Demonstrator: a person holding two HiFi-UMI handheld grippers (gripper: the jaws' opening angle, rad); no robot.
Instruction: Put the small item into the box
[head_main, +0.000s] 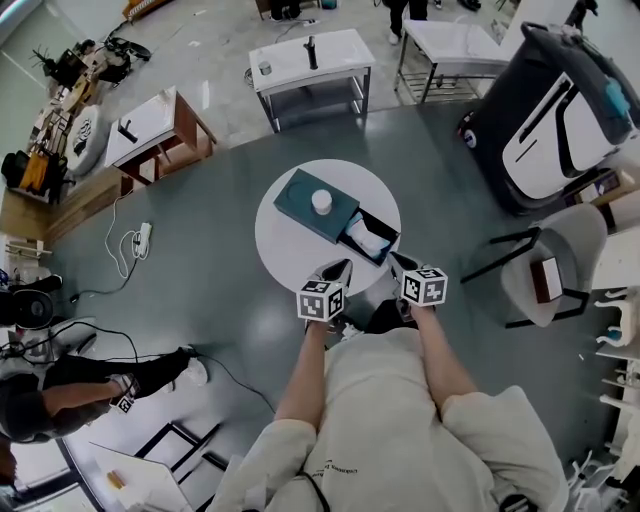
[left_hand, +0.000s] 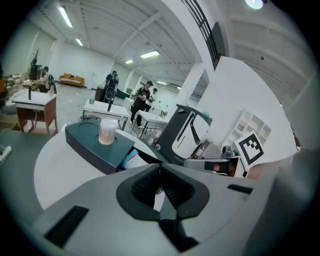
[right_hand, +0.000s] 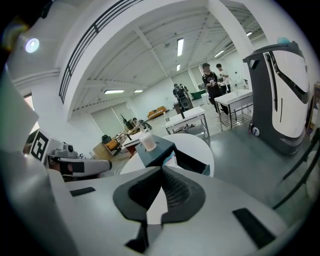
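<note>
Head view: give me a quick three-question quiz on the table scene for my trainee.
1. True or false: the small container stands on top of the teal box.
2. The box's drawer is: A) pushed fully in, B) pulled open, C) lying on the floor.
3. Are the left gripper and right gripper open or shut, and does either hold anything?

Key: 1 true. 2 B. 3 both shut, nothing held.
</note>
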